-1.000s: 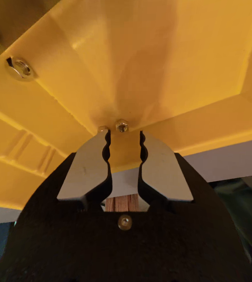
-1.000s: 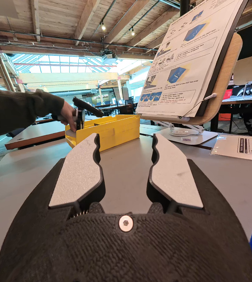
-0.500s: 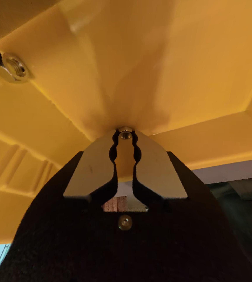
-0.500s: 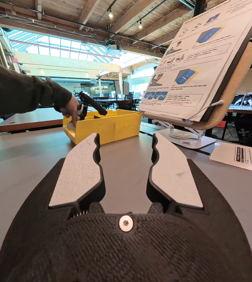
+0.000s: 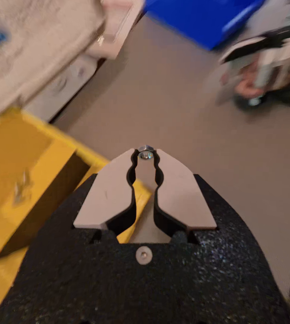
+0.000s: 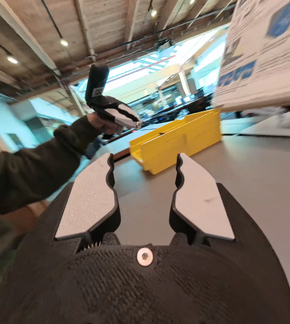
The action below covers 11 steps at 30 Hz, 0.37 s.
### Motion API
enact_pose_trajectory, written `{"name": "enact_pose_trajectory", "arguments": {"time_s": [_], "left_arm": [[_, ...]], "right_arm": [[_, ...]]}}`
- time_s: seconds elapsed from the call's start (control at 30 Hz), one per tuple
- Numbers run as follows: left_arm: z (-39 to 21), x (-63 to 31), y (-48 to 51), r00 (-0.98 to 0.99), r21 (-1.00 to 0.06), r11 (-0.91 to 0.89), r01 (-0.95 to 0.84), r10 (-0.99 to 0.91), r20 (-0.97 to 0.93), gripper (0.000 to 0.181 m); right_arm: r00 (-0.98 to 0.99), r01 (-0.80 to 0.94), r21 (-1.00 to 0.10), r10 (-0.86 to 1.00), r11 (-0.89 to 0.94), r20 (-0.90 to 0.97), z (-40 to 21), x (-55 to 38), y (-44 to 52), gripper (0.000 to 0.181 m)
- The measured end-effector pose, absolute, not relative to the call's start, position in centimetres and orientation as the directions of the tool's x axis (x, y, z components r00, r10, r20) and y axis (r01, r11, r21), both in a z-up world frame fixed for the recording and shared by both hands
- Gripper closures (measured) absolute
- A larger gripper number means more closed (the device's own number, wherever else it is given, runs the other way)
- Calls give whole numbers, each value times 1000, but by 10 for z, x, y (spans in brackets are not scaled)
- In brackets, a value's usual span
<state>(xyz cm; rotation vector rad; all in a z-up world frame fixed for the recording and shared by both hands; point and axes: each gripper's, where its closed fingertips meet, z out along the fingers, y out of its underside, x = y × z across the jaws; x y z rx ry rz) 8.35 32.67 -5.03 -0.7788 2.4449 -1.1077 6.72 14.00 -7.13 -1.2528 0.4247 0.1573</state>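
My left gripper (image 5: 145,152) is shut on a small silver hex nut (image 5: 146,155) at its fingertips and holds it in the air above the grey table (image 5: 158,108). The yellow bin (image 5: 14,157) lies below and to its left, with a few more metal parts (image 5: 20,189) blurred inside. In the right wrist view the left gripper (image 6: 137,123) shows raised above the yellow bin (image 6: 175,145), held by a hand in a dark sleeve (image 6: 35,171). My right gripper (image 6: 145,157) is open and empty, low over the table, and it also shows in the left wrist view (image 5: 256,45).
A blue bin (image 5: 202,19) sits at the far side of the table. A white document stand (image 5: 67,78) carrying a printed sheet (image 6: 267,52) stands beside the yellow bin. The grey table (image 6: 246,175) stretches between the two bins.
The left gripper closed on the nut inside the yellow bin, then lifted out and swung toward the table's middle. The right gripper stayed open and tilted a little.
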Motion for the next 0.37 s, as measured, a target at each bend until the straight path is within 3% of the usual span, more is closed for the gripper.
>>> {"name": "enact_pose_trajectory", "arguments": {"time_s": [0.03,0.2,0.37], "left_arm": [[-45,74,301,-832,-806,549,-220,-537,-139,164],[-49,36,209,-855,-811,541,223,-291,-429,164],[-63,16,167,-832,-732,569,375,-141,-536,164]], "right_arm": [[900,-396,-864,-57,311,-433,-70,60,146,114],[836,-545,-809,78,220,-542,-78,33,168,122],[786,-617,-766,193,180,-588,-80,18,173,139]]}}
